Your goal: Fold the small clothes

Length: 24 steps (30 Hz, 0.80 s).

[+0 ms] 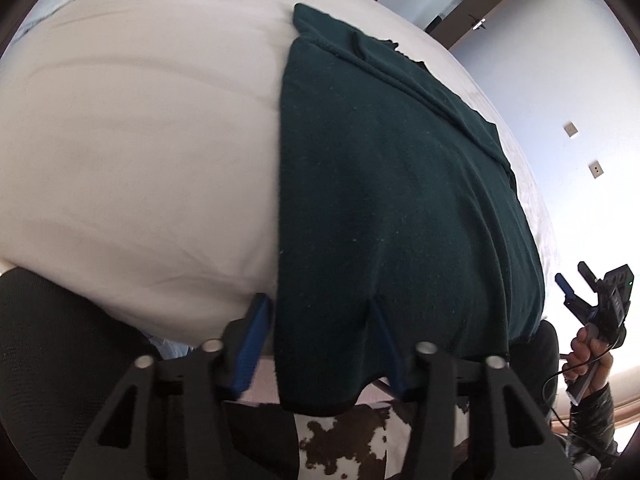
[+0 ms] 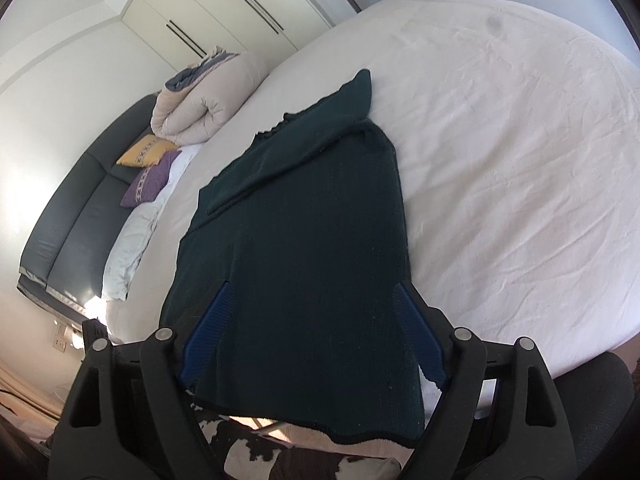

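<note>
A dark green knitted garment (image 1: 400, 184) lies flat on the white bed (image 1: 140, 140), its hem hanging over the near edge. One sleeve is folded across its far end (image 2: 288, 160). My left gripper (image 1: 318, 302) stands at the hem's left corner. Its left pad (image 1: 252, 340) is just outside the cloth's edge, and its right pad (image 1: 390, 356) is partly covered by cloth. The pads are apart and not squeezing the cloth. My right gripper (image 2: 312, 287) is wide open over the garment (image 2: 304, 280) near the hem. A hand holds the right gripper (image 1: 574, 278) at the right.
A cowhide-patterned rug (image 2: 256, 452) covers the floor below the bed's edge. At the bed's far end are a rolled beige duvet (image 2: 200, 108), a yellow pillow (image 2: 146, 152), a purple pillow (image 2: 150, 180) and a dark headboard (image 2: 80, 208). Wardrobe doors (image 2: 224, 8) stand behind.
</note>
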Available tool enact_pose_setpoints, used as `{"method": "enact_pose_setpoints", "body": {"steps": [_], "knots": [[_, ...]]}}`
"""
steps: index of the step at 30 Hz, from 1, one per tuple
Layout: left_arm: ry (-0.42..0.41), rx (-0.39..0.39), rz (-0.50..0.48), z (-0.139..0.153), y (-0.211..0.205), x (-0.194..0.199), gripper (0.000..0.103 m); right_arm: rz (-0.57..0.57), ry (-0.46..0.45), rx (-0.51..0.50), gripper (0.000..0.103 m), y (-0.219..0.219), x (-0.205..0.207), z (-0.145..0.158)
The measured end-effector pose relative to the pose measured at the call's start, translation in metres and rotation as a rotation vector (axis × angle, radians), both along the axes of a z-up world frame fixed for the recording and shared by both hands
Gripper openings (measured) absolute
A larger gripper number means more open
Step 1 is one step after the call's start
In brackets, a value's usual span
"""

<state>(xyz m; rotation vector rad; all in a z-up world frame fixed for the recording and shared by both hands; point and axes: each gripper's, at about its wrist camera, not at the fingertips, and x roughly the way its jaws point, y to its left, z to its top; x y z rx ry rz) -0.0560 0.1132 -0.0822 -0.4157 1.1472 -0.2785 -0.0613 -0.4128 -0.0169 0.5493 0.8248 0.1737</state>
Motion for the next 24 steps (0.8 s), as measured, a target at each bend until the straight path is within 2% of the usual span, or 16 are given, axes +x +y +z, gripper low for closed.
{"method": "enact_pose_setpoints", "body": {"steps": [6, 9, 14, 17, 24], "knots": [[0.067, -0.06, -0.018, -0.008, 0.005, -0.001, 0.046, 0.024, 0.042, -0.01, 0.082, -0.002, 0.0, -0.002], [0.075, -0.07, -0.019, -0.009, 0.004, -0.002, 0.046, 0.026, 0.088, -0.034, 0.082, -0.004, -0.001, -0.005], [0.109, -0.103, -0.028, -0.017, 0.008, -0.001, 0.014, 0.027, 0.192, -0.051, 0.082, -0.016, -0.006, -0.01], [0.109, -0.106, -0.031, -0.017, 0.007, -0.002, 0.01, 0.03, 0.267, -0.043, 0.082, -0.022, -0.009, -0.017], [0.102, -0.103, -0.049, -0.013, 0.007, -0.004, 0.009, 0.028, 0.398, -0.023, 0.082, -0.03, -0.004, -0.052]]}}
